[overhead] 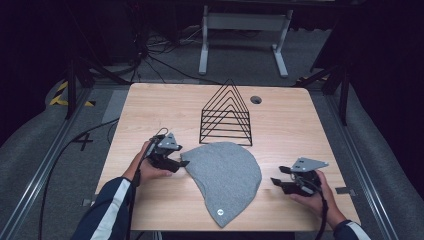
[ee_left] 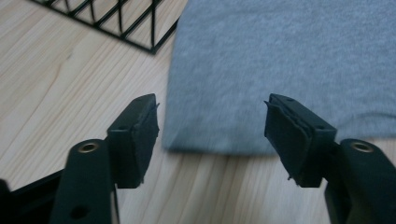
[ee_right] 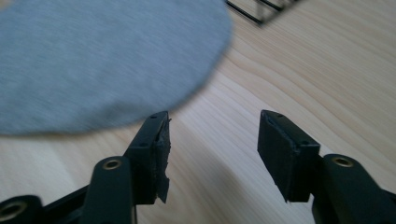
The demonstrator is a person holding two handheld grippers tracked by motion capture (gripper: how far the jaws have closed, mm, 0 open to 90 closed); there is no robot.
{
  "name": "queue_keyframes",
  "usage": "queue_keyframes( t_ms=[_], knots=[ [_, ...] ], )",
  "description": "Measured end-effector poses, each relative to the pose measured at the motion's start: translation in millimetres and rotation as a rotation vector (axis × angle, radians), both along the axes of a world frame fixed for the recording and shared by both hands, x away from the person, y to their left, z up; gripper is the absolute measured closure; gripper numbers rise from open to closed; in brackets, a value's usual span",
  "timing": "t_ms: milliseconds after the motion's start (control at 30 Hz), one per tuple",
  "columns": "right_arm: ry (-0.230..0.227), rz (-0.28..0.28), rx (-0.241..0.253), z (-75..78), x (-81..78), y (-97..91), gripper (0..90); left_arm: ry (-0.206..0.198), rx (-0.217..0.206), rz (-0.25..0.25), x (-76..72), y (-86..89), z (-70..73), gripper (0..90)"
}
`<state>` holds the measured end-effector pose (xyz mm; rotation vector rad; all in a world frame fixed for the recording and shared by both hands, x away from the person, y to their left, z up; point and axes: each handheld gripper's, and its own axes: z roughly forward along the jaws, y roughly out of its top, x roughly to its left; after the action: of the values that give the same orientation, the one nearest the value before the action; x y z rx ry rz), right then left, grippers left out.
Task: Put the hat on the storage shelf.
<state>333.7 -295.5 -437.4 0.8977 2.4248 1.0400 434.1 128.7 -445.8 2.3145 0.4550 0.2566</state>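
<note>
Grey beanie [overhead: 226, 176] flat on table [overhead: 150, 105], white tag in high view, both tongs wide.

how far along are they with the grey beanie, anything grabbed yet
Nothing looks done: the grey knit beanie lies flat on the wooden table, in front of the black wire rack. In hand: the left gripper sits open at the beanie's edge. The right gripper is open, apart. Grasping remains.

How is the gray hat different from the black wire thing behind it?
The gray hat is soft cloth and lies flat; the black wire rack is stiff, see-through and stands upright in a pointed triangle. The hat has a rounded edge; the rack has straight lines. The hat lies nearer the person. Both rest on the wooden table.
</note>
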Motion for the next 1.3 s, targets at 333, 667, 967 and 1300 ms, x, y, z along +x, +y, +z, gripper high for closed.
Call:
queue_keyframes(
  t_ms=[333,667,967,1300],
  knots=[
    [0.040,0.234,0.006,-12.4,-19.7,77.1,75.1,0.032,0.057,-0.070,4.4,-33.9,-16.4,52.4],
    [0.077,0.240,-0.040,-22.1,-14.9,77.8,74.5,0.064,0.045,-0.061,-22.9,-22.4,-18.0,52.6],
    [0.073,0.143,-0.067,-19.3,-1.4,57.7,69.7,0.077,0.045,-0.034,-72.2,-19.1,-19.1,52.0],
    [0.054,0.069,-0.090,-17.8,9.9,46.0,63.8,0.115,0.037,-0.063,-108.9,-31.6,-18.4,52.3]
  ],
)
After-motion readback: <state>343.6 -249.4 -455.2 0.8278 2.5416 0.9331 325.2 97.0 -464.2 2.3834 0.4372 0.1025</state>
